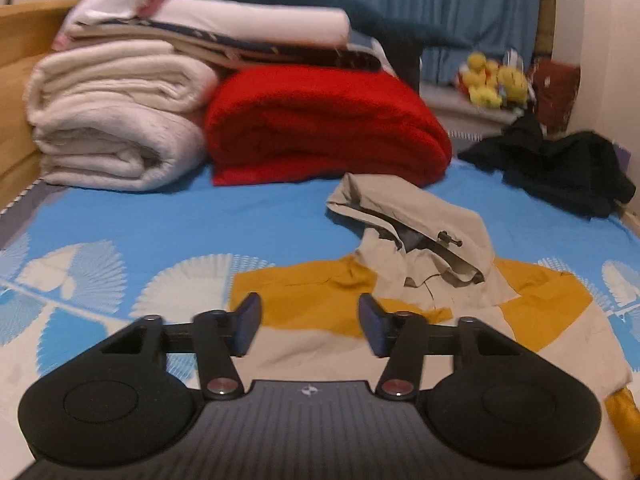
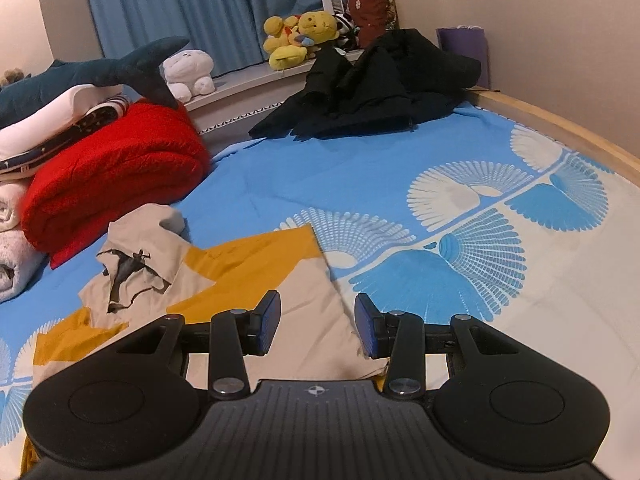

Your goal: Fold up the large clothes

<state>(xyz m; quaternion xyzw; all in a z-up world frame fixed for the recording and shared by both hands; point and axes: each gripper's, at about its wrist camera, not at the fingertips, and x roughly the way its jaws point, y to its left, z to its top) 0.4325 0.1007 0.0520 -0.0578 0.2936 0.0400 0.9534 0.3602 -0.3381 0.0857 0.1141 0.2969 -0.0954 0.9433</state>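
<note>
Both my grippers were hanging over the bed with nothing in them: left gripper [image 1: 310, 324] and right gripper [image 2: 316, 326] had their jaws apart, just air between. The beige-and-mustard hooded jacket [image 1: 404, 280] lay spread flat on the blue sheet [image 2: 360, 168] near the bed's close edge, hood flopped toward the red blanket [image 1: 324, 128]. Only the right view caught the plush shark [image 2: 100, 70] clearly; the black clothes pile [image 2: 380, 88] sat in the far corner.

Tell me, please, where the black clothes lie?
The black clothes lie heaped at the bed's far right end, right of the red blanket, below the plush toys.
</note>
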